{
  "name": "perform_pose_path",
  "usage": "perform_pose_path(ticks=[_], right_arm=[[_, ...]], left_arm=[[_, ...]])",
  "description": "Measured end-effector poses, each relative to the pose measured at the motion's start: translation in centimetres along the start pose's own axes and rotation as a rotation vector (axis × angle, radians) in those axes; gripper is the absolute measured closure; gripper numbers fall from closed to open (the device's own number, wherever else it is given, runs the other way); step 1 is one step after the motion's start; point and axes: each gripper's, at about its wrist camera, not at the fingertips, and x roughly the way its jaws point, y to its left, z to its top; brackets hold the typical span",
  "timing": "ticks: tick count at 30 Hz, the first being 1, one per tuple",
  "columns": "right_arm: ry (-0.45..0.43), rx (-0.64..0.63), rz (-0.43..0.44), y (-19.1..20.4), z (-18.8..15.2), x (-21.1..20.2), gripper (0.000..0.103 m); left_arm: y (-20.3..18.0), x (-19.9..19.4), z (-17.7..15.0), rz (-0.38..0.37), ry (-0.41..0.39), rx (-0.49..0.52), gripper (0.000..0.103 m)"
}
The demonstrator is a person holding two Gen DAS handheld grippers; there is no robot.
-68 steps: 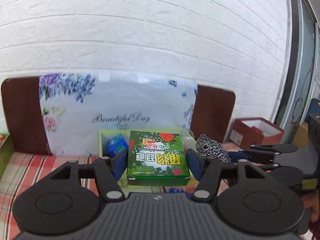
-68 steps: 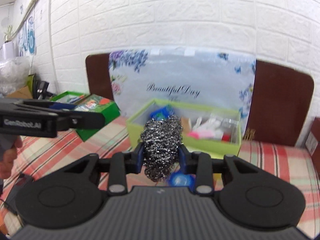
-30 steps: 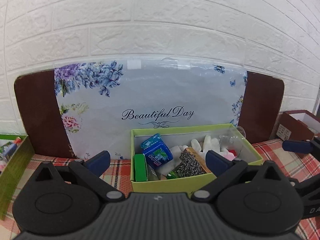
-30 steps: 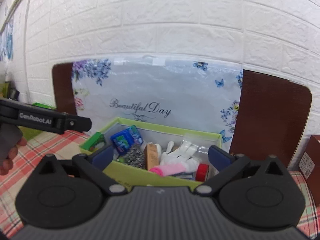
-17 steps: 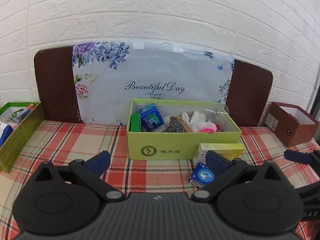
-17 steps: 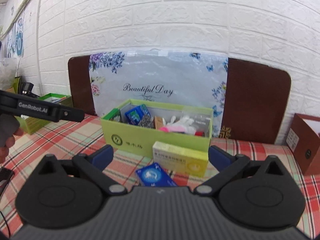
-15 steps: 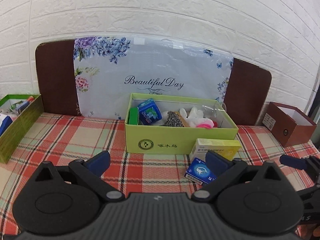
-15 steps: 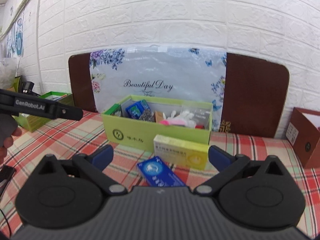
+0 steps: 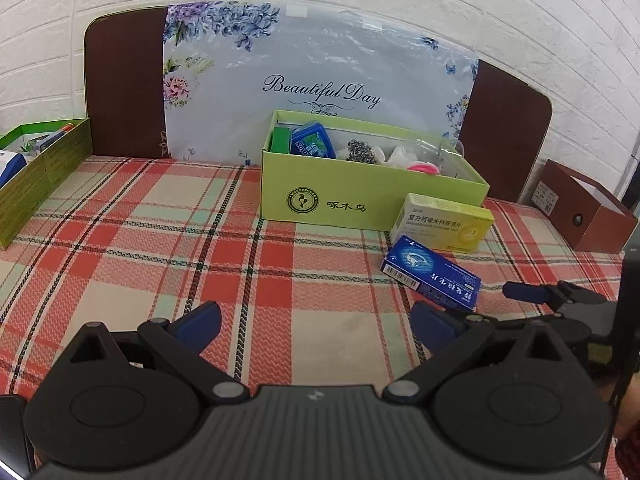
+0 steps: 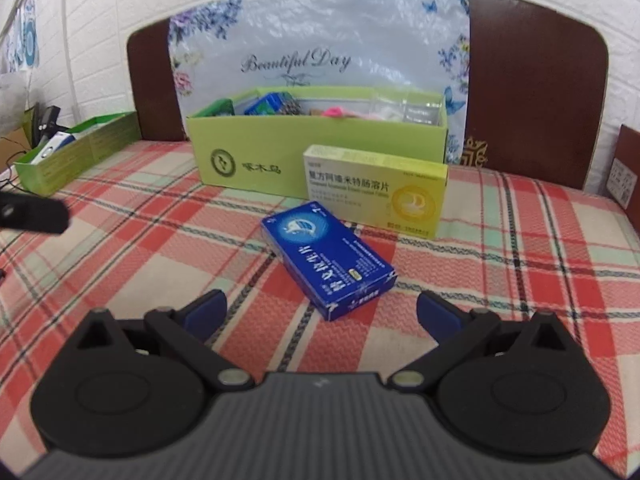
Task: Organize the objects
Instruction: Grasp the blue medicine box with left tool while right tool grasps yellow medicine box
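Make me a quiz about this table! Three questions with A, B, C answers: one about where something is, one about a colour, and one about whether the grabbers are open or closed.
1. Where is the yellow box?
A. Inside the light green box
B. On the cloth, in front of the light green box
C. Held in a gripper

2. What colour is the flat box lying nearest the right gripper?
A. Blue
B. Pink
C. White

3. How do the left gripper and the right gripper stand?
A. Both shut on boxes
B. One open, one shut
C. Both open and holding nothing

Answers:
1. B: it stands on the checked tablecloth before the light green box.
2. A: the blue box lies just ahead of the right gripper's fingers.
3. C: in both wrist views the fingers are spread wide with only cloth between them.
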Motion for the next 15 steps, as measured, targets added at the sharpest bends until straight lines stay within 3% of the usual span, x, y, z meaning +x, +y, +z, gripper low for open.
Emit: perform_pose_path(ticks=[4,9,11,14,15], right_arm=[[0.014,-0.008,0.002,-0.7,1.2,2.5,0.0],[0.044,0.008,0.094,-0.5,1.2,4.0,0.006],[0.04,0.006,0.181,0.4,0.5,3.5,0.008],[0.028,-0.012,0.415,1.8,-0.7,1.8,0.012],[0.014,-0.019,0.434,1.9,-1.0,1.3,0.012]], left_arm=[[0.5,1.1,0.6,0.007,0.008,-0.014,0.0],[-0.1,2.8,1.1,-0.014,0.022,-0.018,0.0],[-0.7,3.7,1.3,-0.036,0.037,-0.022,0.001],[-2.3,5.2,1.6,-0.064,0.05,0.001,0.001],[-2.9,5.7,1.7,-0.073,0.052,0.013,0.001]])
